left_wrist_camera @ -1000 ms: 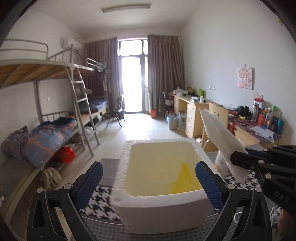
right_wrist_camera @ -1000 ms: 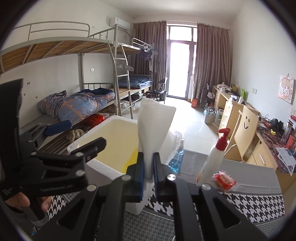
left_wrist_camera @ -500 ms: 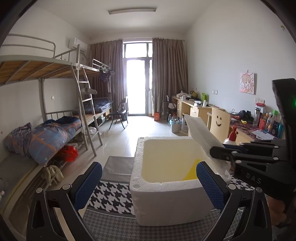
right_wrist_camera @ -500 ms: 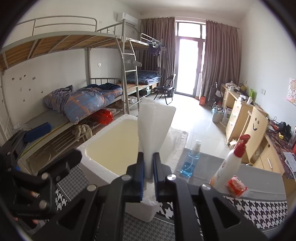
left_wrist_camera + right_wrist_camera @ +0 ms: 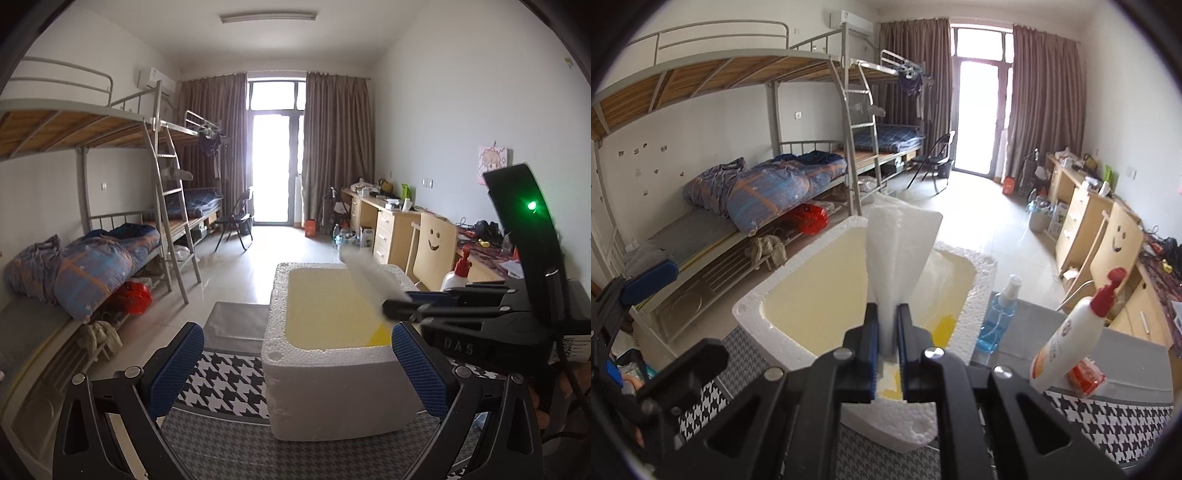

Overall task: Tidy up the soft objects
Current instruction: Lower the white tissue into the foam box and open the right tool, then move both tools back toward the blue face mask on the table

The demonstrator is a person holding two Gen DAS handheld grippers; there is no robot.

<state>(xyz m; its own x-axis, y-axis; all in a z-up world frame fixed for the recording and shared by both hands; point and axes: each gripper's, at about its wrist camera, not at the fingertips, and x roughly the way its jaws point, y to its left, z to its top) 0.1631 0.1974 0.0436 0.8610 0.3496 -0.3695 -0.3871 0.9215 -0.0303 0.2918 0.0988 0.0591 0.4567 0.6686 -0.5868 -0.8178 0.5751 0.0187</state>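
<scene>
R gripper [image 5: 887, 325] closed on white folded tissue [image 5: 899, 251], held above open foam box [image 5: 757, 306] w/ yellow inside, L gripper [image 5: 295, 363] open, empty, in front of box, blue spray bottle [image 5: 995, 321] and lotion bottle [image 5: 1071, 339] beside box on table.

Left wrist view sits low and close behind the white foam box [image 5: 332, 387], looking level down the room toward the balcony door [image 5: 271, 166]. Right wrist view hangs closer, above the box's [image 5: 798, 354] near corner, tilted down into it, facing the bunk beds [image 5: 775, 110]. Both share box, door, beds and desks [image 5: 388, 225].
</scene>
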